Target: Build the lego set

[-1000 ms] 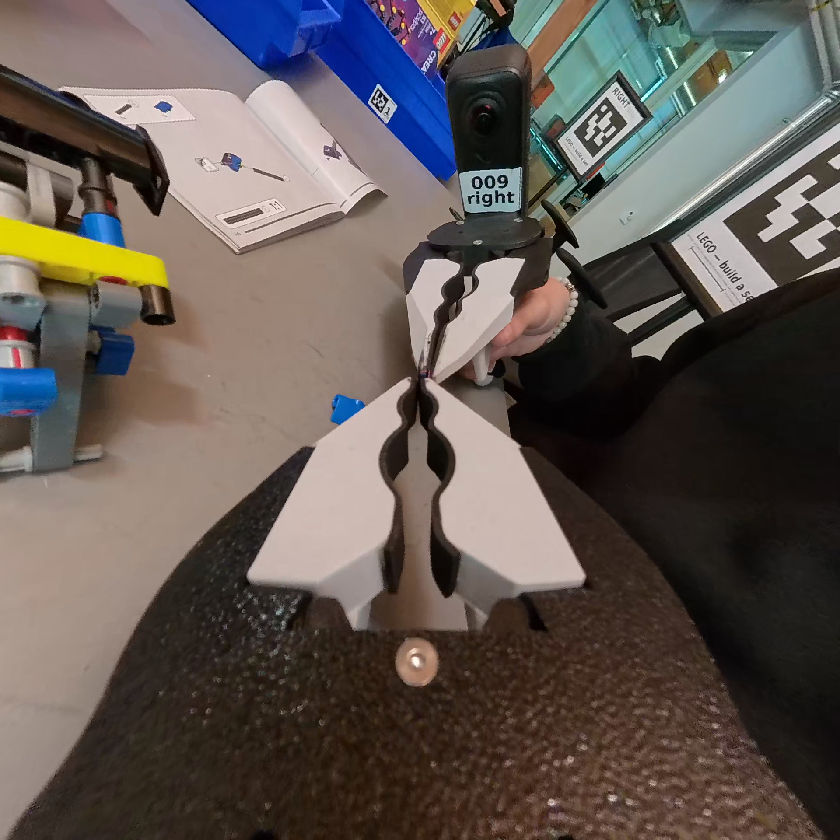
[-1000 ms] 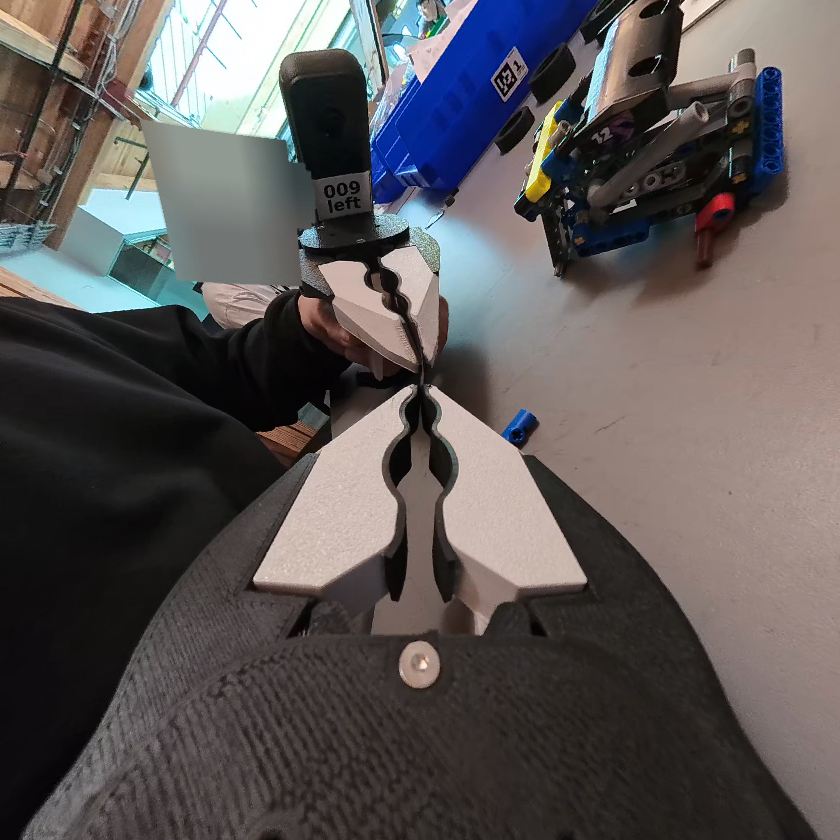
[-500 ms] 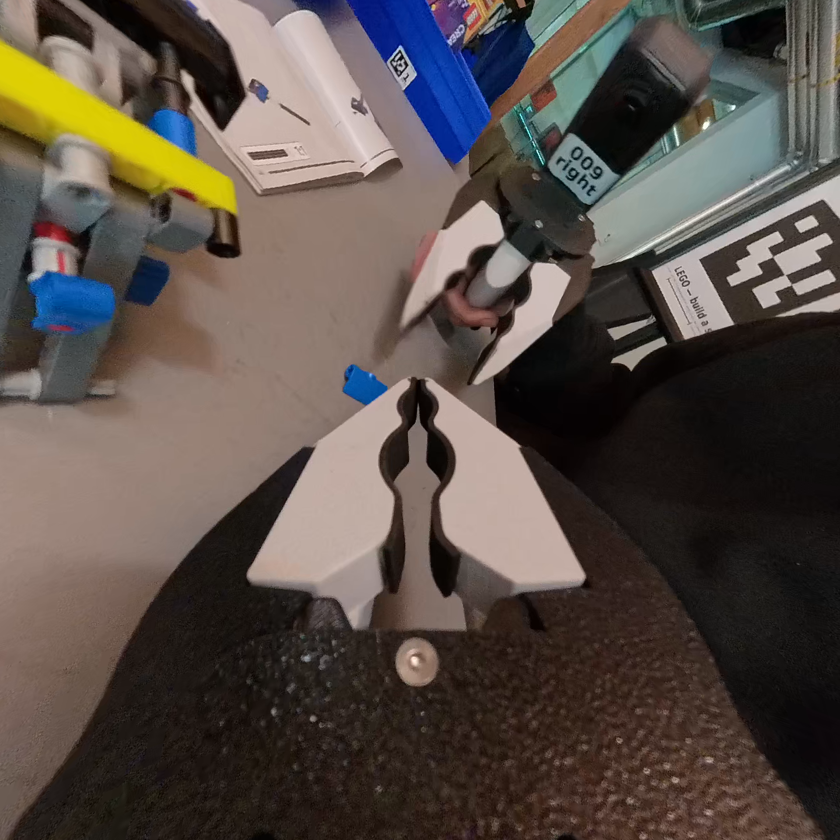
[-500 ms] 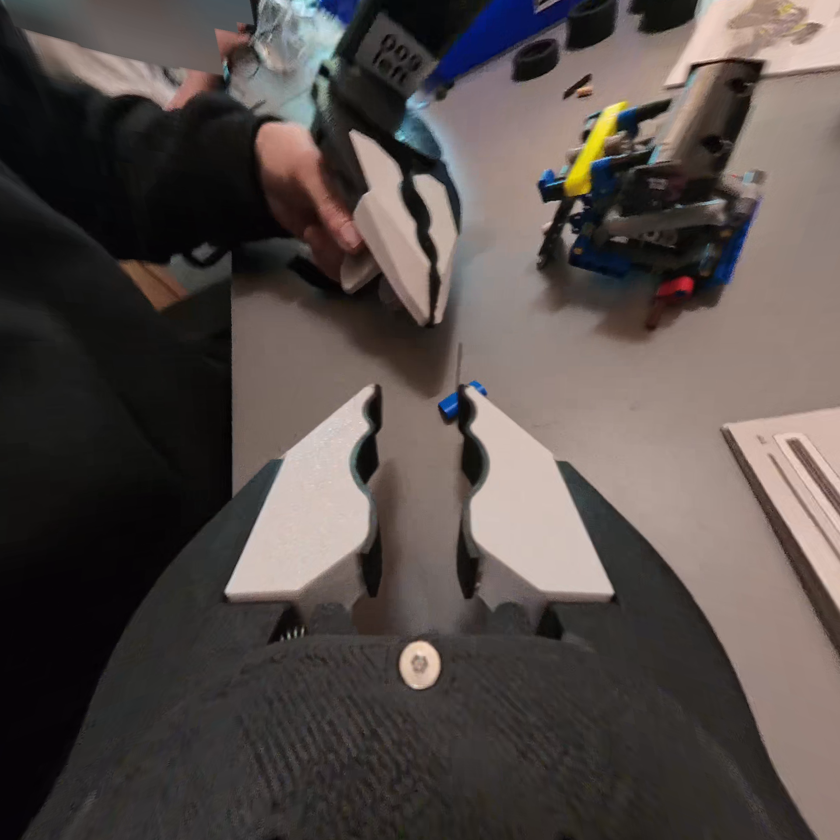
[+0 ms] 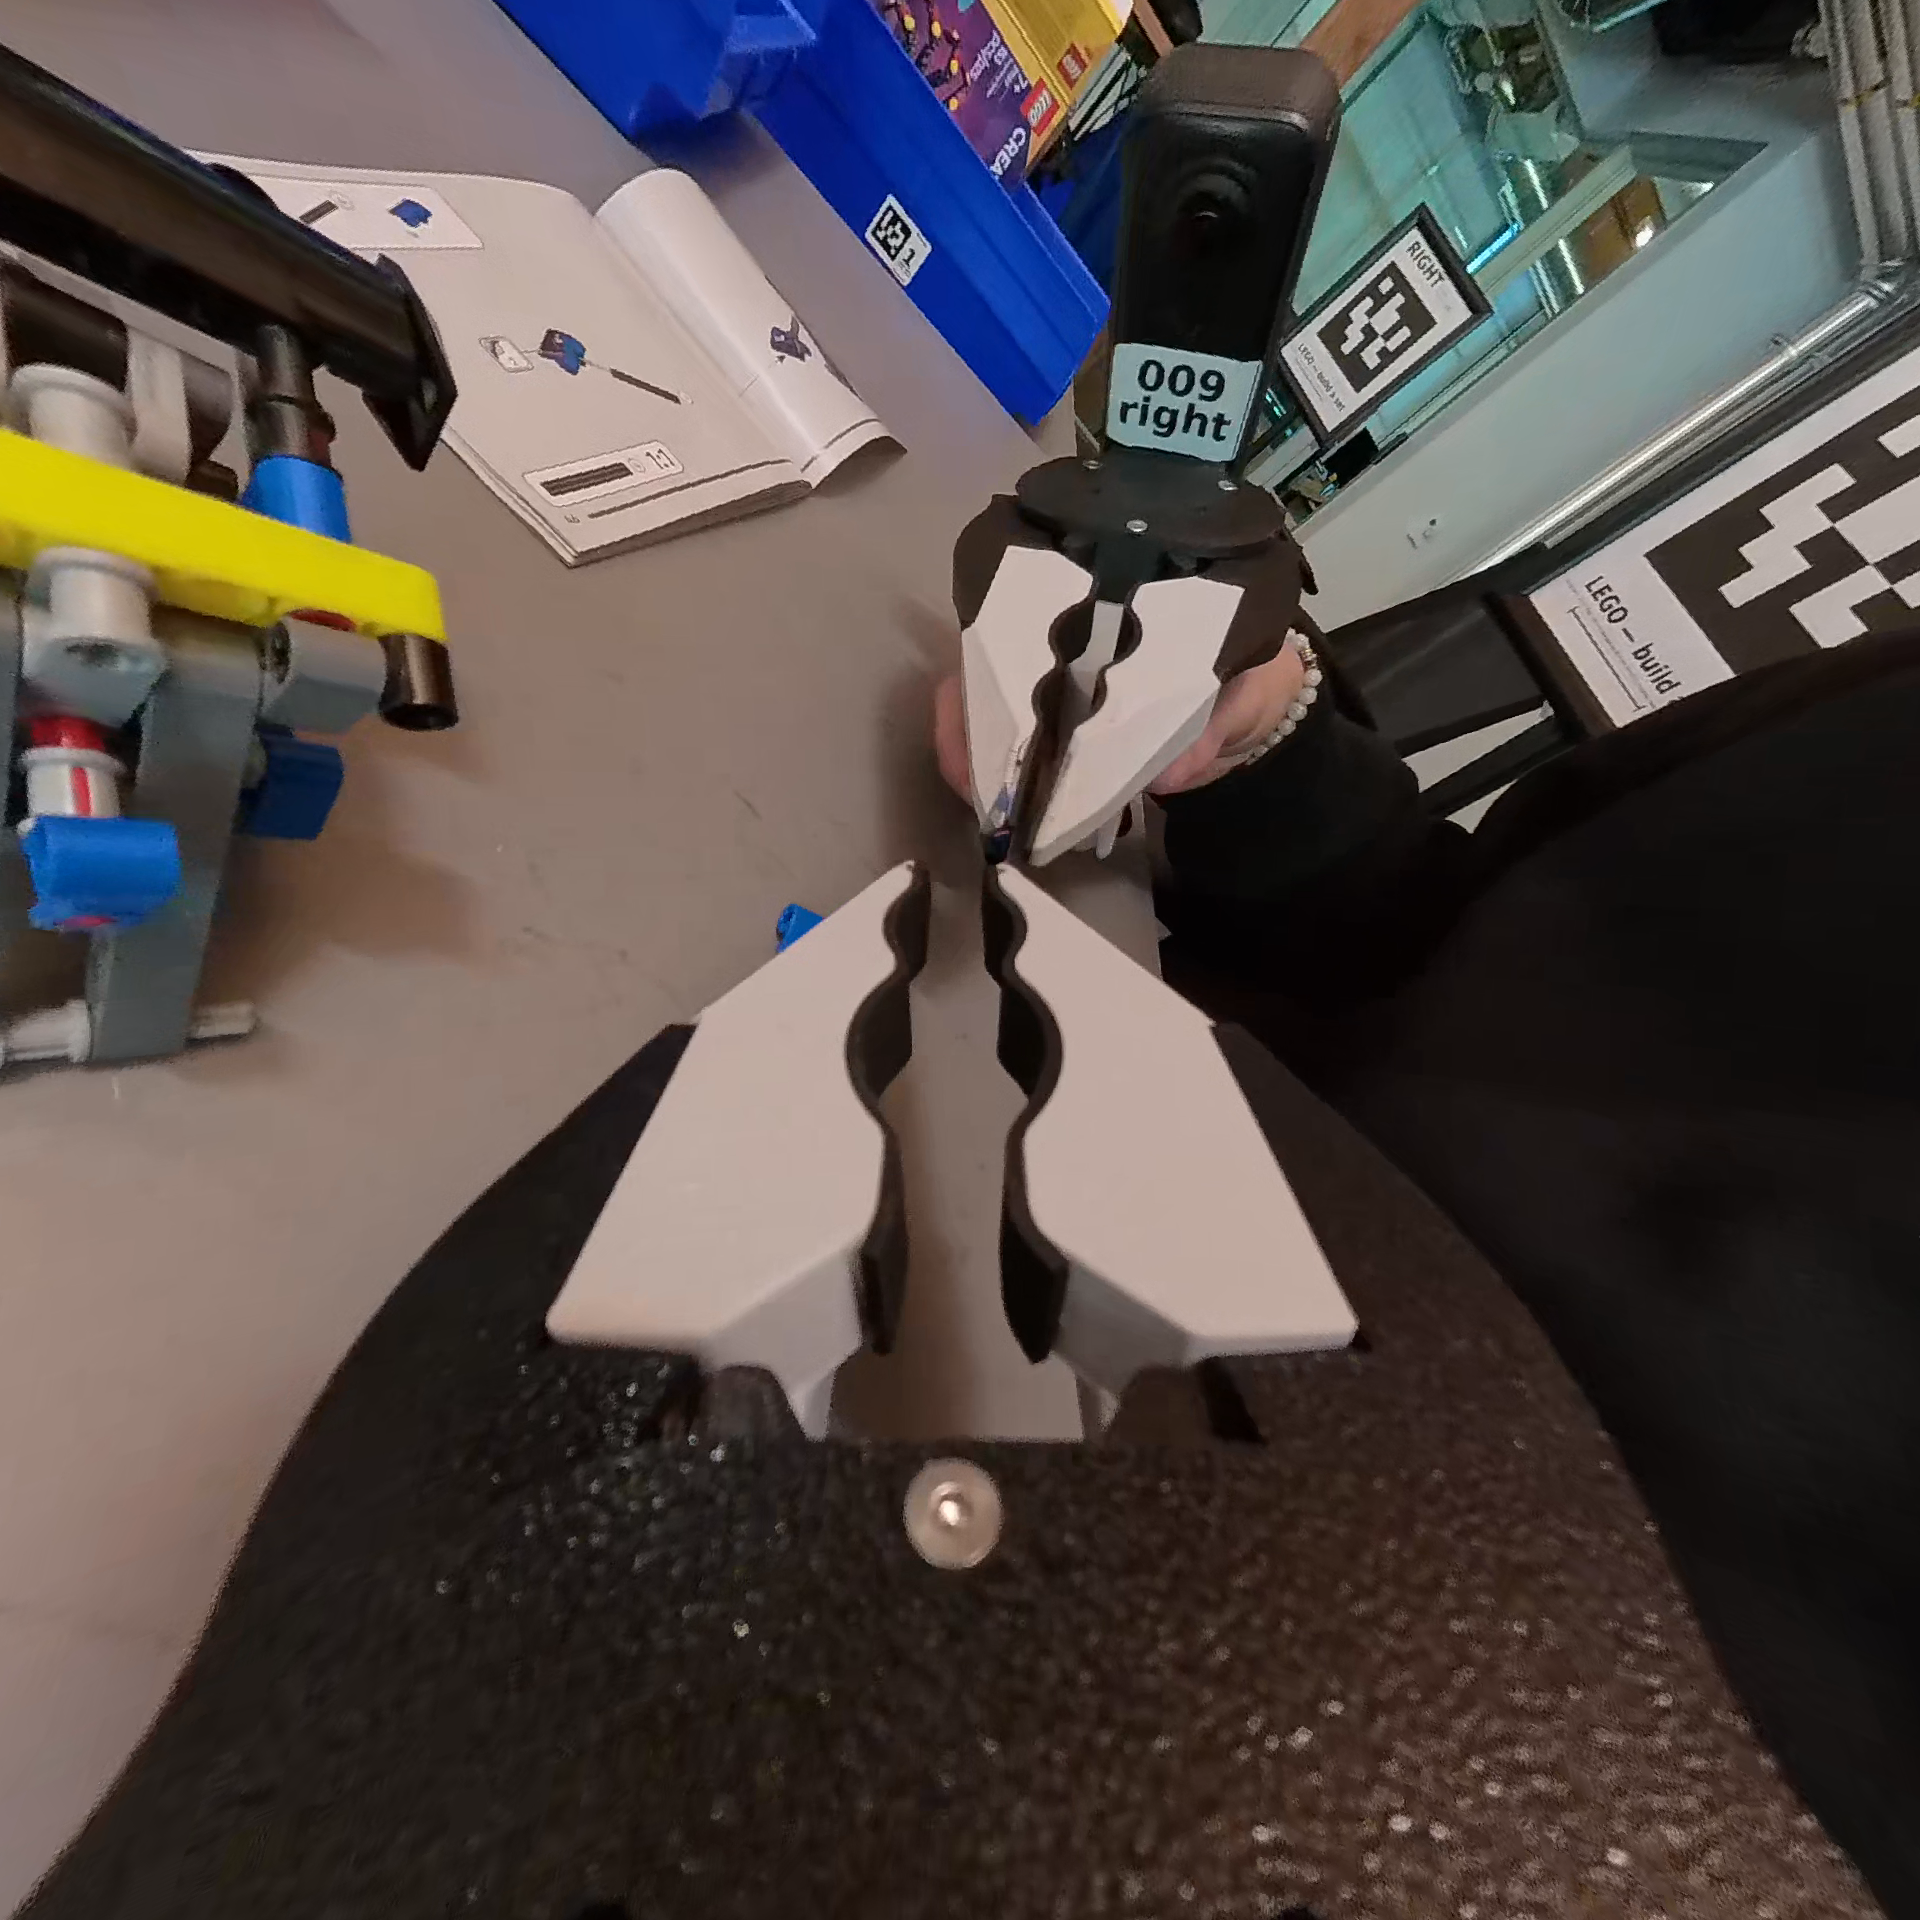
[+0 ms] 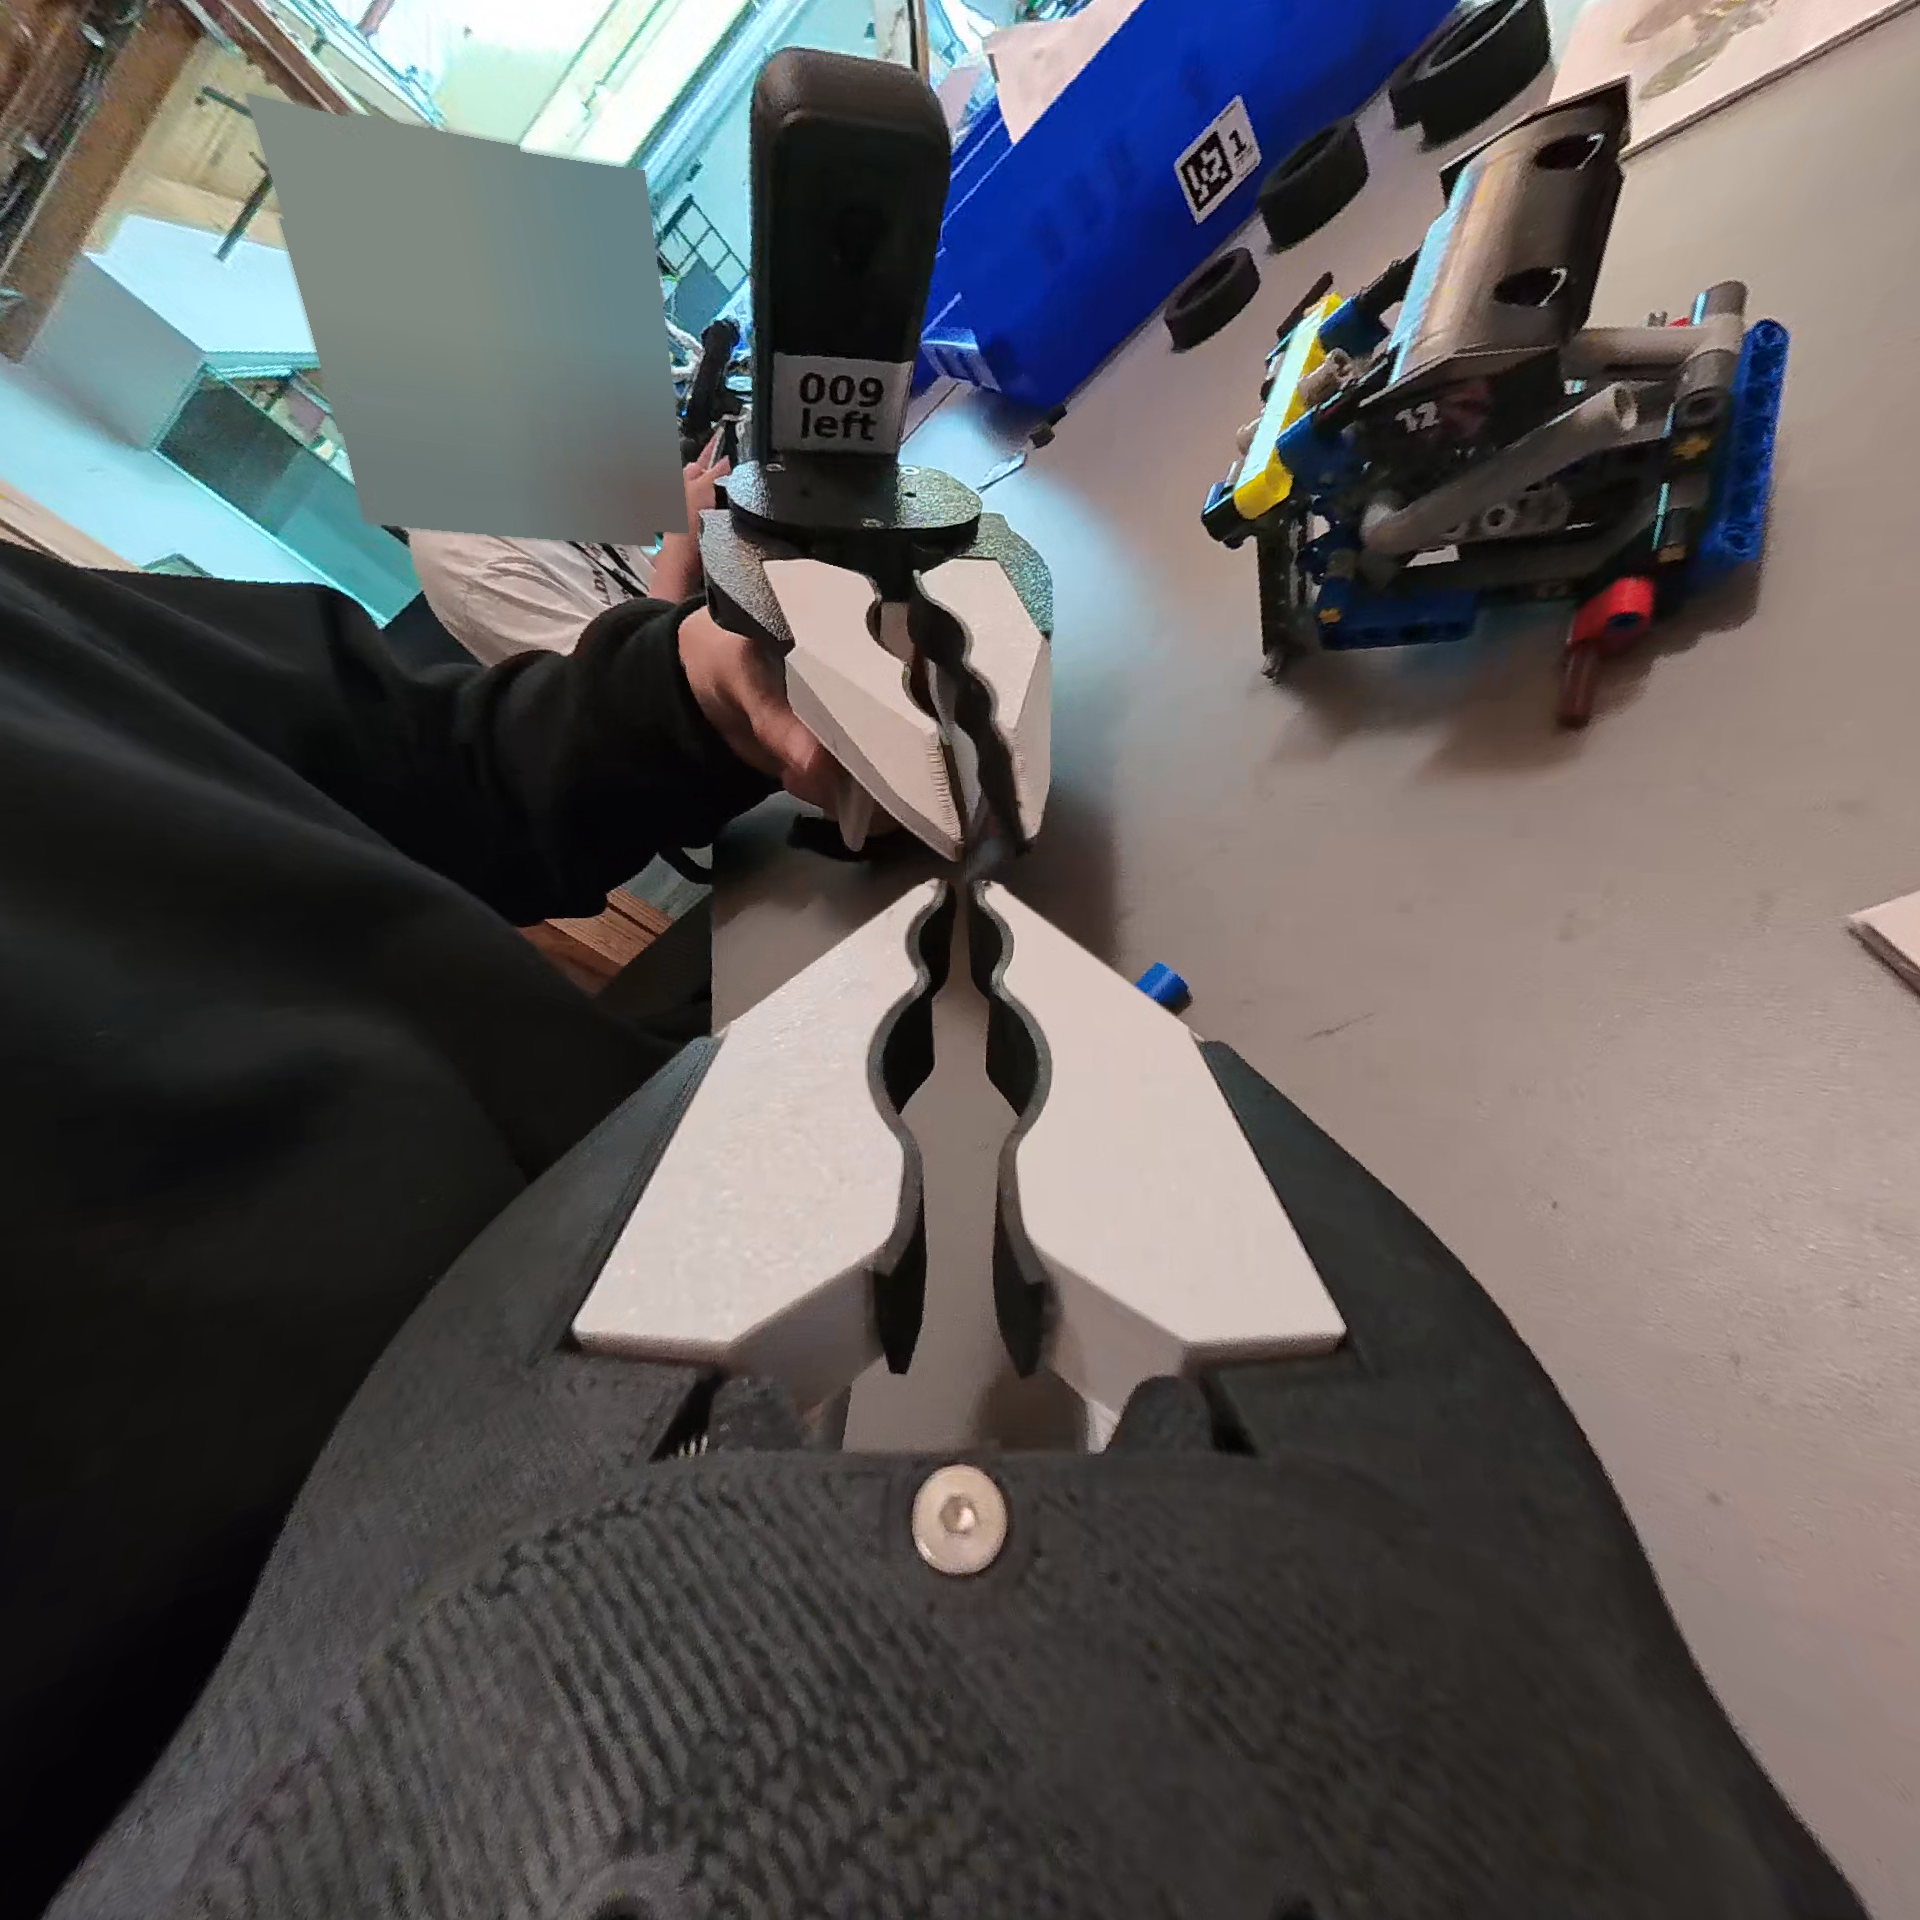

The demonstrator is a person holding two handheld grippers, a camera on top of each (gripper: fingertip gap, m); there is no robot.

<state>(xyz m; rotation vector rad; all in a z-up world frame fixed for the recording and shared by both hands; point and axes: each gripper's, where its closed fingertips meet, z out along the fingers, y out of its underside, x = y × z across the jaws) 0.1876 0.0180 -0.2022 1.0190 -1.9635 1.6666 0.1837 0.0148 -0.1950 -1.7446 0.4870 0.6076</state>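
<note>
Two tools — the left tool and the right tool. One half-built model on the counter. One loose blue piece. Three black tyres in view — one, a second, a third. One open instruction booklet. One long blue bin.

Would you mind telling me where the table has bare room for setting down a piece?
Bare grey table lies between the lego model, the small blue piece and the booklet corner. It is crowded by the blue bin with its tyres, and where the left gripper and right gripper meet tip to tip.
</note>
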